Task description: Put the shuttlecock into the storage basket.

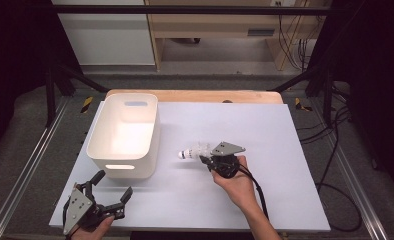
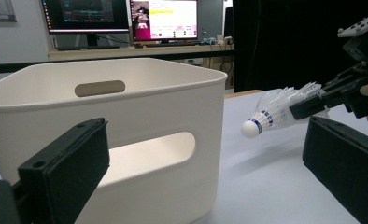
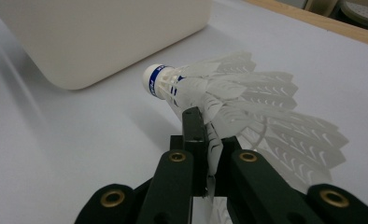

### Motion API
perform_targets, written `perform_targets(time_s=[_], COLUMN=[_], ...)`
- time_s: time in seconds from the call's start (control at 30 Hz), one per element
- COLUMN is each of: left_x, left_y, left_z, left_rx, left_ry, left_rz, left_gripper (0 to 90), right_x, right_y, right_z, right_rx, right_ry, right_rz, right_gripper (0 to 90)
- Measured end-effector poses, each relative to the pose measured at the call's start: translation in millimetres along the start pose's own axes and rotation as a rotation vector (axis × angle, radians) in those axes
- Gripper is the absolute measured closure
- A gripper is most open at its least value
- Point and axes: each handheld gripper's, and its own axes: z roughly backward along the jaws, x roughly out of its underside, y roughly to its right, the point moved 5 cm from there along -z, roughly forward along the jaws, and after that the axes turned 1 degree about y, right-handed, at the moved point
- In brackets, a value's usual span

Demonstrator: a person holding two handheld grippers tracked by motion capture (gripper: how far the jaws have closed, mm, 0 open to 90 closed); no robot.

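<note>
1. Two tongs are at work over a white worktop laid on a wooden board.
2. Right tongs, held in the person's right hand near the middle of the worktop, are clamped on the feather skirt of a white feathered shuttlecock with a blue-banded cork tip.
3. In the right gripper view the two black jaws stand pressed together on the feathers, and the shuttlecock's cork tip points toward 10 o'clock.
4. Seen from the left gripper view, the shuttlecock hangs clear above the worktop, cork end lowest, with its shadow on the surface below.
5. From the shuttlecock, a white rectangular plastic bin with slot handles sits at 9 o'clock, near but apart from it.
6. Left tongs rest at the 7 o'clock corner of the worktop, jaws spread wide with nothing between them, pointing toward the bin's near wall.
</note>
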Motion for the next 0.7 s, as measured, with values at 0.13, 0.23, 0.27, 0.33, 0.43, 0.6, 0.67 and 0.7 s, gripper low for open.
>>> perform_targets(time_s=[0.13,0.23,0.27,0.33,0.43,0.6,0.67,0.7], left_x=[0.0,0.1,0.1,0.0,0.1,0.1,0.1,0.1], left_y=[-0.2,0.1,0.1,0.1,-0.1,-0.6,-0.8,-0.9], left_z=[0.0,-0.2,-0.2,-0.1,-0.1,0.1,0.3,0.3], left_rx=[-0.001,0.0,0.001,0.0,-0.001,-0.003,-0.004,-0.004], left_ry=[0.0,-0.001,-0.001,-0.001,-0.002,0.0,0.0,0.0], left_rz=[0.0,-0.001,-0.001,-0.001,-0.002,0.0,0.001,0.001], left_gripper=[0.7,0.7,0.7,0.7,0.7,0.7,0.7,0.7], right_x=[-10.8,-19.4,-23.6,-30.8,-43.2,-67.3,-77.0,-81.7], right_y=[-1.6,-2.5,-3.2,-4.1,-5.5,-9.0,-10.8,-12.2], right_z=[6.4,10.2,11.8,13.9,16.4,18.9,19.0,19.0], right_rx=[-0.004,-0.005,-0.005,-0.007,-0.009,-0.018,-0.022,-0.025], right_ry=[0.004,0.009,0.008,0.009,0.012,0.021,0.023,0.024], right_rz=[0.02,0.031,0.038,0.049,0.064,0.098,0.112,0.117], right_gripper=[89.2,89.2,89.2,89.2,89.2,89.2,89.2,89.2])
